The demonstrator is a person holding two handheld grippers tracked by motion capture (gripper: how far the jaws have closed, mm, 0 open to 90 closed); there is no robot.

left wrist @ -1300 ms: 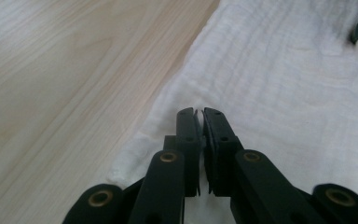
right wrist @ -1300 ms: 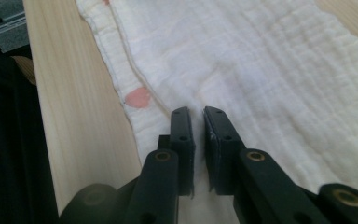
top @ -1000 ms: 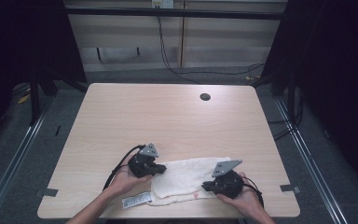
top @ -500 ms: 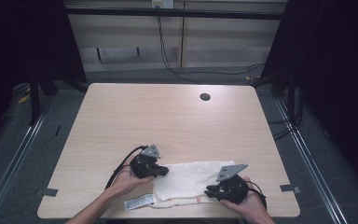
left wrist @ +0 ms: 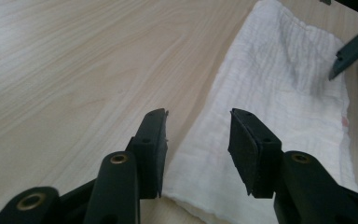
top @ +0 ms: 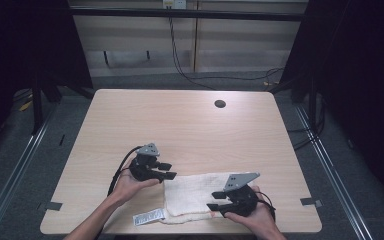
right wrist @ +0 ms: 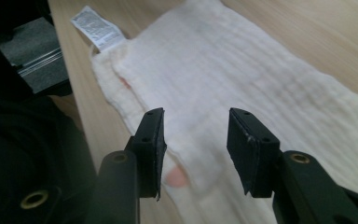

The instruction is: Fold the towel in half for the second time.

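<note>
While the folded white cloth (top: 196,199) lies flat at the lower middle of the high view, near the wooden table's (top: 180,125) front edge with its care label (top: 148,218) sticking out at lower left, both grippers have just been opening — nothing sits between either pair of jaws. The left gripper (left wrist: 196,140) hangs parted over the cloth's edge; the right gripper (right wrist: 193,140) hangs parted above the opposite end. A fold looks just released, I judge. The next move calls for fresh grips on an edge — probably for another fold.
</note>
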